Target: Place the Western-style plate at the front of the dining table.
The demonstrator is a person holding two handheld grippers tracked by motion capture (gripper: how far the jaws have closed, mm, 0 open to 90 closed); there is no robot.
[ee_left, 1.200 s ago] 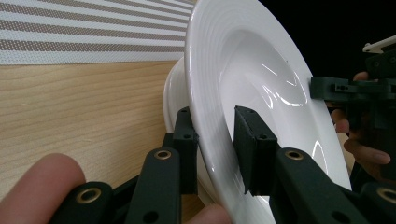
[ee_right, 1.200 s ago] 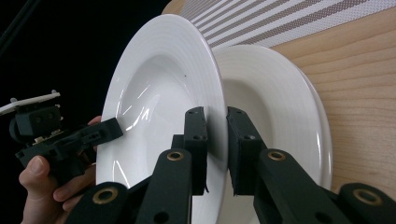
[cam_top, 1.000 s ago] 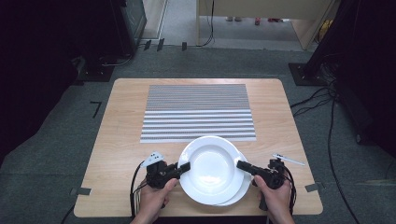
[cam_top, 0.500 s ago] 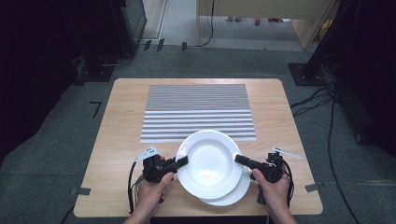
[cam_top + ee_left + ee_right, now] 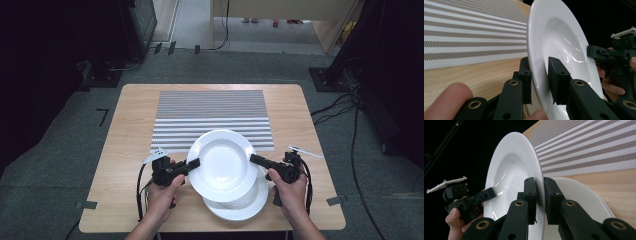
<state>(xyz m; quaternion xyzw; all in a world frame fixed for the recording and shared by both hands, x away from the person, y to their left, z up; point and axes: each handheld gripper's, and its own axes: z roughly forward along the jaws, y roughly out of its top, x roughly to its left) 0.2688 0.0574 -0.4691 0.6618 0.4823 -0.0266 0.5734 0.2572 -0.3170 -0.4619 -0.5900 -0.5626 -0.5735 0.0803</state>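
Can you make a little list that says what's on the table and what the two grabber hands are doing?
held thing: upper plate, white, lifted above another plate
left gripper: shut on the upper plate's left rim
right gripper: shut on the upper plate's right rim
underneath: lower plate, white, lying on the table, partly covered by the upper plate
behind the plates: striped mat, flat
surface: wooden table

High view above the table point(image 5: 125, 150); both claw views close, facing inward, sharing the upper plate point(image 5: 222, 160).
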